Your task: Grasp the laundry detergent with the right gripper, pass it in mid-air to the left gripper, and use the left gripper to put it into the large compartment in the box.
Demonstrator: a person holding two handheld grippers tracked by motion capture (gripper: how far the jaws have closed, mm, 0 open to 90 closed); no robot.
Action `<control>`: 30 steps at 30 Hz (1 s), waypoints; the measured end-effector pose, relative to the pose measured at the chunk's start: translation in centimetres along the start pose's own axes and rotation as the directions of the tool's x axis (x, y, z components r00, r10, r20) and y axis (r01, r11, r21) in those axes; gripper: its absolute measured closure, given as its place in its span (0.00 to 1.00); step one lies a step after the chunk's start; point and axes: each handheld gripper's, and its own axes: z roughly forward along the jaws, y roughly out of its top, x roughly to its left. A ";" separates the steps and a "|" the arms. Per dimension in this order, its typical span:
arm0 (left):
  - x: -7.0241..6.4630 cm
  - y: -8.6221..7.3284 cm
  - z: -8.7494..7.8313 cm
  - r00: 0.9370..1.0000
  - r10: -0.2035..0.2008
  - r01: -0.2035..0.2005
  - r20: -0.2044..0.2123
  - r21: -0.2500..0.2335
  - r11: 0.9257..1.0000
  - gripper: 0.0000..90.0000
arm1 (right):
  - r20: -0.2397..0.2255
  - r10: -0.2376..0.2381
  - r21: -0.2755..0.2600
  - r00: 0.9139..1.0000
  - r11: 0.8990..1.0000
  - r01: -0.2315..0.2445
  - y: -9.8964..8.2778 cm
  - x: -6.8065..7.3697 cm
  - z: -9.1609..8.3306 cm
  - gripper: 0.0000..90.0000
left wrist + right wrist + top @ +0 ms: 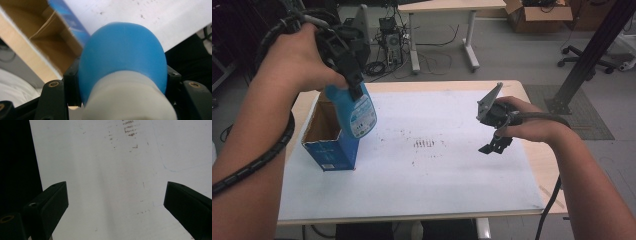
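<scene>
Left tongs (pixel 354 82) squeeze the smooth, slippery blue bottle (pixel 356 112) below its white neck; right tongs (pixel 495 145) gape wide, holding nothing.

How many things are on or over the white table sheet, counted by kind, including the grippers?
Blue bottles: 1, the blue bottle, held in the left gripper above the box.
Open cardboard boxes: 1, the blue box.
Grippers: 2, the left one and the right gripper, its fingers apart over the sheet.
Total: 4
</scene>
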 end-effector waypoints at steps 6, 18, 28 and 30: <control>2.3 -0.5 -1.5 0.990 -0.141 0.141 -0.017 0.006 0.990 0.42 | -0.006 -0.005 0.026 1.000 1.000 0.005 0.0 -0.2 0.5 0.06; 6.3 -2.1 -2.5 0.918 -0.397 0.397 -0.008 0.008 0.918 0.42 | -0.010 0.003 0.030 1.000 1.000 -0.003 0.0 -0.4 0.7 0.06; 8.5 -2.8 -1.5 0.878 -0.479 0.479 0.000 -0.011 0.878 0.42 | -0.017 0.004 0.040 1.000 0.999 -0.004 0.0 -0.4 1.0 0.06; 8.7 -2.8 -1.2 0.875 -0.485 0.485 -0.004 -0.013 0.875 0.42 | -0.019 0.003 0.040 1.000 0.999 -0.003 0.0 -0.4 1.0 0.06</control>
